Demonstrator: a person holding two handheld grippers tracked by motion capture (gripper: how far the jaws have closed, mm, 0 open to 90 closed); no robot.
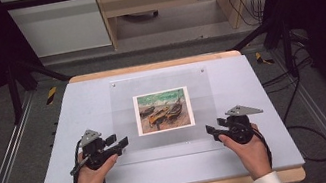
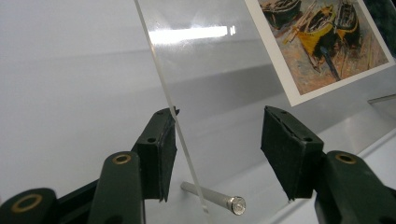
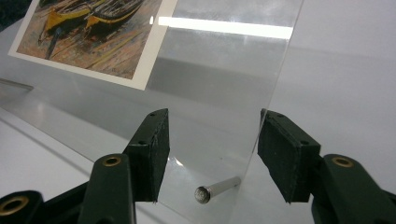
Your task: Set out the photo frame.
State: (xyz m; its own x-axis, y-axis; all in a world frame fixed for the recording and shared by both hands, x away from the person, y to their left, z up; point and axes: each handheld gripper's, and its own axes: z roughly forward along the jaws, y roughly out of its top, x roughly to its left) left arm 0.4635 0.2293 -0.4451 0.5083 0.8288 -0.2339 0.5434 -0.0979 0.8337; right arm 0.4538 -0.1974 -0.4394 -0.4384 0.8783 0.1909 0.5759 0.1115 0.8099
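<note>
Here, the left gripper (image 1: 120, 143) and right gripper (image 1: 210, 131) are both gaping unclenched, straddling the near corners of the clear acrylic picture frame (image 1: 124, 113) lying on the counter (image 1: 65, 180).

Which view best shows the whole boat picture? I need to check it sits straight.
The high view: the boat picture shows whole, centred under the clear panel. The left gripper view and right gripper view each show one cropped corner.

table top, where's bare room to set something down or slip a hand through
Bare grey table runs left of the clear acrylic sheet and again on its right up to the table edge, plus a strip along the near edge between the two forearms. It is crowded at the sheet's near corners, where the left tongs and right tongs straddle its edges beside the boat picture.
</note>
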